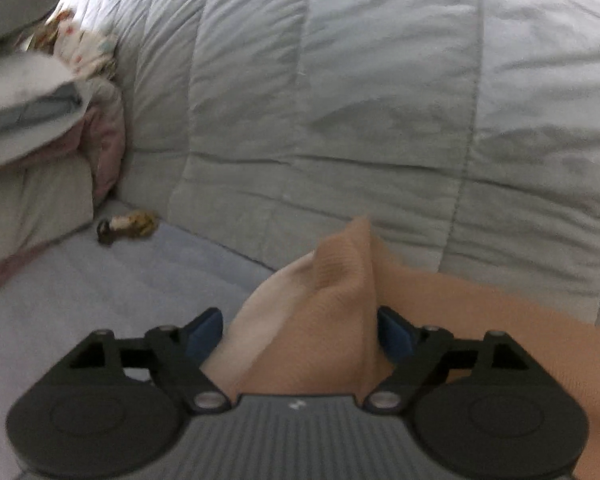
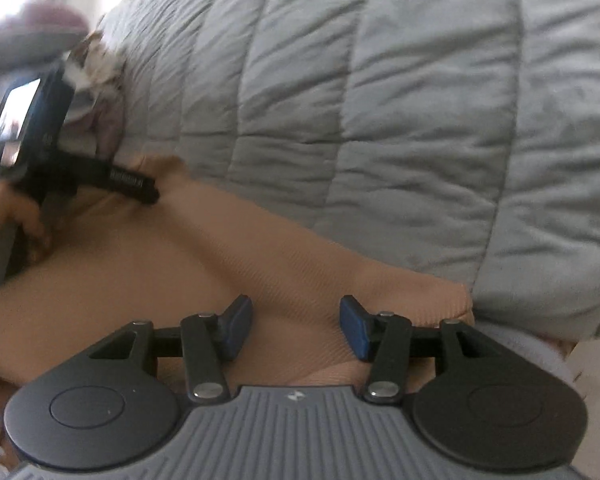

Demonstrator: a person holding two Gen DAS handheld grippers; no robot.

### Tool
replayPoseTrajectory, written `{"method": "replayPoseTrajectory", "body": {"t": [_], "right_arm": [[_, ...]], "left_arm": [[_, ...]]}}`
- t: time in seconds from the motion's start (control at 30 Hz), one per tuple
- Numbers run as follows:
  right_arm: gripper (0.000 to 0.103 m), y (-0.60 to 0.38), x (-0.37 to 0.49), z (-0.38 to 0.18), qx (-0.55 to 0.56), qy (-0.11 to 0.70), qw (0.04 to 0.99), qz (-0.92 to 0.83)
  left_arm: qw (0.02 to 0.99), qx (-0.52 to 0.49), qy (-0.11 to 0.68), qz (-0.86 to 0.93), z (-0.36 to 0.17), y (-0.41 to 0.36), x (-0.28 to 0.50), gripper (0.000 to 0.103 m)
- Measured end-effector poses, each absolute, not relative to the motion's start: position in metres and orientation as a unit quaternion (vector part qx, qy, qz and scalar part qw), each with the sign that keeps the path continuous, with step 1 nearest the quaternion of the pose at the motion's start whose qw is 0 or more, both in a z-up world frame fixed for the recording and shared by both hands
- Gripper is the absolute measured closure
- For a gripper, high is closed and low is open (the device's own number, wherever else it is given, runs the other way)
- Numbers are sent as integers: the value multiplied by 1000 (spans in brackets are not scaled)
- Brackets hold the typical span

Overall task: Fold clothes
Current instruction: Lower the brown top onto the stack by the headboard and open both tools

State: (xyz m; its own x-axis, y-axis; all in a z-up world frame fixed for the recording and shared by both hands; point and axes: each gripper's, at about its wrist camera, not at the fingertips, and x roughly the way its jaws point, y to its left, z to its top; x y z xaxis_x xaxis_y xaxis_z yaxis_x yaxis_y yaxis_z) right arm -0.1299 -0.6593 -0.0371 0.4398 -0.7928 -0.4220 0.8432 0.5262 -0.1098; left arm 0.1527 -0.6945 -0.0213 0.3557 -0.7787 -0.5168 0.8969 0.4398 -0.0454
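A peach ribbed knit garment (image 1: 332, 320) lies on the bed against the grey quilt. In the left wrist view a bunched peak of it stands up between the blue pads of my left gripper (image 1: 300, 334). The jaws are wide apart and the fold sits loosely between them. In the right wrist view the same garment (image 2: 220, 248) spreads flat under my right gripper (image 2: 296, 330). Its pads stand about half apart above the cloth and pinch nothing. The left gripper (image 2: 148, 192) shows at the upper left there, held by a hand (image 2: 24, 216), its tip on the garment's far edge.
A puffy grey quilt (image 1: 340, 80) fills the back of both views (image 2: 380, 100). Stacked pillows (image 1: 28, 100) and floral fabric (image 1: 84, 48) sit at the left. A small brown and yellow object (image 1: 128, 226) lies on the pale blue sheet (image 1: 100, 288).
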Motion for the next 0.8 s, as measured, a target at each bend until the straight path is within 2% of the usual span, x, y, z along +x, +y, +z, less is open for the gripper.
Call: {"method": "replayPoseTrajectory", "body": {"t": [0.1,0.2,0.27,0.4,0.6,0.8], "right_arm": [[50,-659,-131,-31,57,208,845,-489],[45,-655,-138,-22,54,194,847,-492],[35,-649,-141,-18,41,180,852,-490],[35,-642,-144,-10,35,168,861,-479],[35,-631,-150,-4,47,171,869,-461],[35,-633,-150,-7,62,199,872,-443]], "left_arm": [[824,119,219,-510,-9,-685,142,17],[833,108,194,-507,2,-667,129,18],[837,101,176,-508,9,-651,121,18],[831,92,156,-526,13,-621,110,21],[833,105,209,-501,-14,-614,116,27],[843,64,244,-474,-36,-617,125,22]]}}
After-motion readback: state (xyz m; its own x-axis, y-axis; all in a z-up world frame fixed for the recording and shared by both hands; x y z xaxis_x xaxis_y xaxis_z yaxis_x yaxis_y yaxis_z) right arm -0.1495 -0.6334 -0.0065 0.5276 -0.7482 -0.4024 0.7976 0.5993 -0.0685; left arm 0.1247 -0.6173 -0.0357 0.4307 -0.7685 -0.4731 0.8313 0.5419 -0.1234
